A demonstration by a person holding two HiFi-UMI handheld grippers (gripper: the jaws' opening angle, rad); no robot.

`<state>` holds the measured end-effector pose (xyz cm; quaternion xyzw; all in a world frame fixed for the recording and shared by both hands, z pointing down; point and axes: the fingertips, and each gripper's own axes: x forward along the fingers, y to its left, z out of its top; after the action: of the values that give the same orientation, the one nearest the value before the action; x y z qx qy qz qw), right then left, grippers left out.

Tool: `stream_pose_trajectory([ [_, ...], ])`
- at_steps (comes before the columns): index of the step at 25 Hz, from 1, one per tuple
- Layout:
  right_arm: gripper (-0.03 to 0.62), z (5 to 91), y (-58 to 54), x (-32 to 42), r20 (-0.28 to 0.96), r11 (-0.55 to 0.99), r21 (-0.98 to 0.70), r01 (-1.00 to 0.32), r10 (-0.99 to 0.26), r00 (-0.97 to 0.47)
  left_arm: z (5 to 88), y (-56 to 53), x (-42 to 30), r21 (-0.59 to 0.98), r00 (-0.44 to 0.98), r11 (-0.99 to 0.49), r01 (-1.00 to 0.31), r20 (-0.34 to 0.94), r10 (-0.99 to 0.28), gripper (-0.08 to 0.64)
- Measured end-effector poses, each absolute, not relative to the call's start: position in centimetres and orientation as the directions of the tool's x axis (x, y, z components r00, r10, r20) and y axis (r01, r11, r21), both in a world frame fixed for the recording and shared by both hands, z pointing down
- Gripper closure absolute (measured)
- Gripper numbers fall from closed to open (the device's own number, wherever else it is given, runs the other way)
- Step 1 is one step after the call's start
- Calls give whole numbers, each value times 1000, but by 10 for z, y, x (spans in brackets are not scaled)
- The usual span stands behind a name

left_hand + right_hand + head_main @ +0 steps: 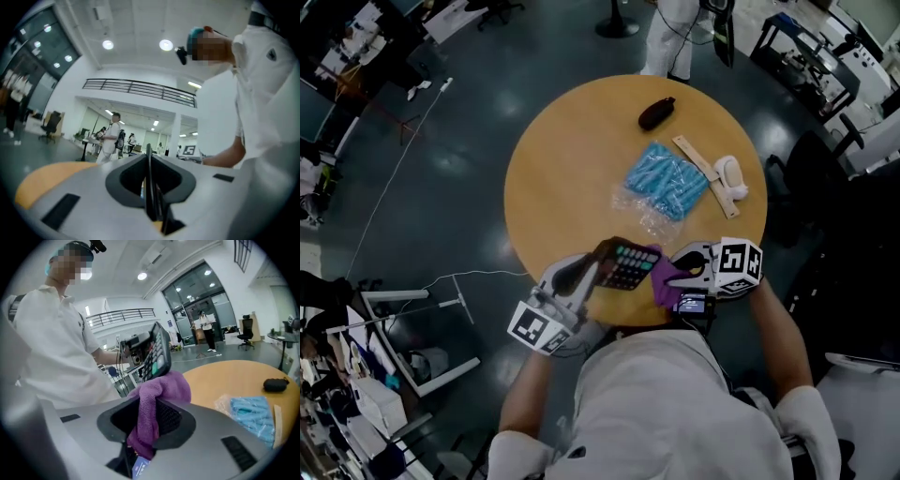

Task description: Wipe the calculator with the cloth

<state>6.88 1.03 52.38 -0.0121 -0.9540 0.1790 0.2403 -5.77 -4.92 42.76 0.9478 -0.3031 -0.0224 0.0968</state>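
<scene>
I have the calculator [625,265] lifted off the desk [562,169], over its 6 o'clock edge and close in front of me. The left gripper [592,270] carries it. In the left gripper view its fingers [89,192] are closed flat on the casing, which shows edge-on as a thin dark plate between them. The right gripper [678,274] sits at the calculator's 3 o'clock, its fingers [211,427] pinched on the purple cloth [152,413]. A loose bunch of cloth stands out past the tips and a tail hangs back below. From the right gripper view the calculator is tilted with its keys turned toward the cloth, and its lower edge meets the top of the bunch. I can't say for sure that they touch. I judge this to be the start of the wiping stroke. To do it well, I'd hold the left side steady and lead with the soft bunch rather than the hard tips. I'd draw it across the key face in straight passes from one end to the other. The casing is gripped at one end only, so a push at the far end would lever it round in the grip. I'd press lightly there and stroke toward the held end. The blue bag [666,180] near the desk's middle is well apart, at 12 o'clock from my work, and needs no attention.
</scene>
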Motion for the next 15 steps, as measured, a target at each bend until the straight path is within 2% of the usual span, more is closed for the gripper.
stream_pose_trajectory([
  [2,495,533,8,74,449,928,-354,-117,59,-892,465,-68,-67,345,767,-718,-605,9,-642,517],
  [5,495,545,2,80,414,904,-378,-199,-27,-910,530,-87,-77,469,689,-582,-664,82,-720,517],
  [10,495,559,-13,90,365,846,-406,-346,-197,-910,630,-103,-84,606,593,-363,-708,231,-772,517],
  [15,495,570,-8,90,350,801,-443,-402,-258,-900,694,-101,-85,689,539,-192,-698,329,-775,517],
])
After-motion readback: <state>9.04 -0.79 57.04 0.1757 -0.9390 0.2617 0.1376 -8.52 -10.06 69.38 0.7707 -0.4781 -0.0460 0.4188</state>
